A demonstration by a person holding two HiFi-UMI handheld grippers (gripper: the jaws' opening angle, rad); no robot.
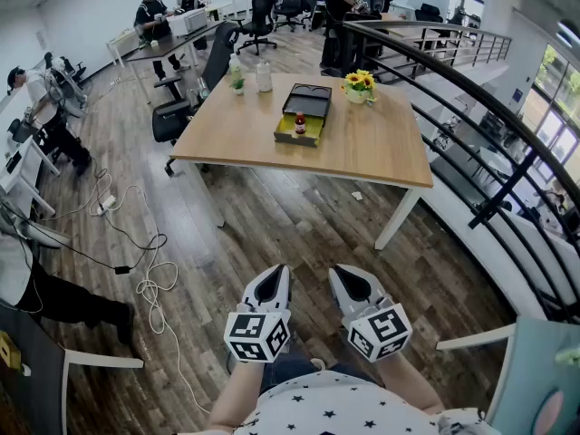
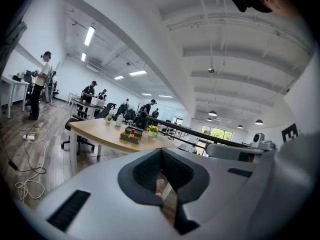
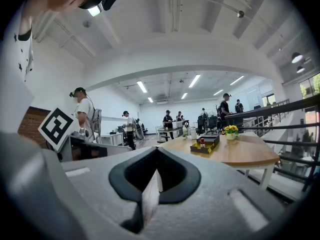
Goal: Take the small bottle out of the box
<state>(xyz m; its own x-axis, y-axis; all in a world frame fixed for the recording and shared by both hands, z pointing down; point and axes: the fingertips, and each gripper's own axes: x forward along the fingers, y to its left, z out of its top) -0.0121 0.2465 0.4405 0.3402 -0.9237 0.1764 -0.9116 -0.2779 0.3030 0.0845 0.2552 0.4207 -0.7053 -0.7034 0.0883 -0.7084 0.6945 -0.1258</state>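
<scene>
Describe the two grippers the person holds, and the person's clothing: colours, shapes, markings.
The left gripper and right gripper are both pale grey and taper to a point, with dark textured lining inside the jaws. Each carries a white cube printed with black square markers. The person wears a white shirt dotted with small dark stars.

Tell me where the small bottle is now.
In the head view, the bottle stands inside the box at the middle of the table, left of the flowers.

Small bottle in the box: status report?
Left gripper, right gripper shut, empty, short of light wooden table. Small red-capped bottle stands in open black box. Path clear.
</scene>
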